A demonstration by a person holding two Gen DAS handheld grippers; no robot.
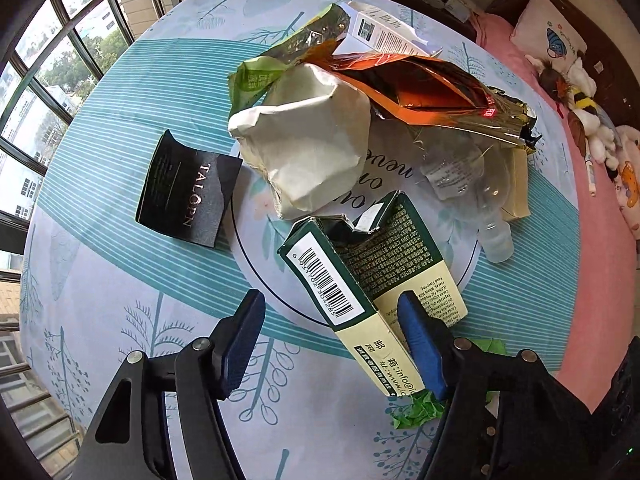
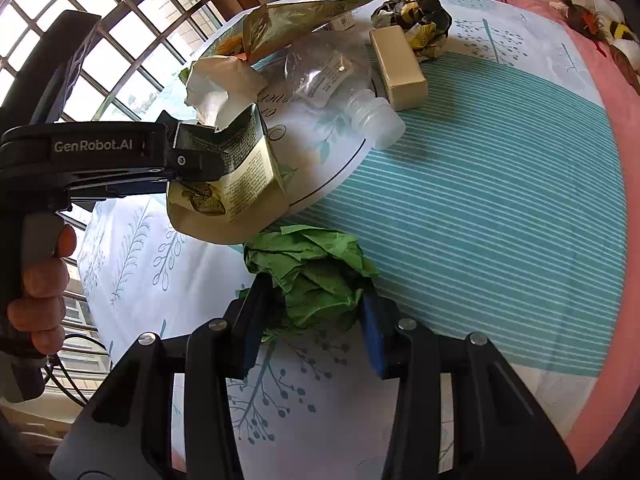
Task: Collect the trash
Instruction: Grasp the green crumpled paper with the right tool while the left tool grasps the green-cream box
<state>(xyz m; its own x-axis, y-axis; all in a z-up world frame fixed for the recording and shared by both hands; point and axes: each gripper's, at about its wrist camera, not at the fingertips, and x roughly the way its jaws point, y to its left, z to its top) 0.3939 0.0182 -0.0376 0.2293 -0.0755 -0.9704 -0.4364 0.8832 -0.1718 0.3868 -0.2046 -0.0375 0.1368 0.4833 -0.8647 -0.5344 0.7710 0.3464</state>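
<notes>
While the left tool (image 1: 334,344) gapes wide around the torn green carton (image 1: 360,276), holding nothing, the right tool (image 2: 308,328) brackets the crumpled green paper (image 2: 316,276) at twelve o'clock on the bedsheet (image 2: 500,200), its fingers seemingly pressing it, and is nearer.

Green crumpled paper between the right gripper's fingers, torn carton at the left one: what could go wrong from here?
1. The green crumpled paper is loose and springy; the right gripper may pinch only a fold and drop it.
2. The torn green carton sits off-centre in the open left gripper, against one finger, so closing may twist it.
3. The clear plastic bottle nearby could roll if bumped.
</notes>
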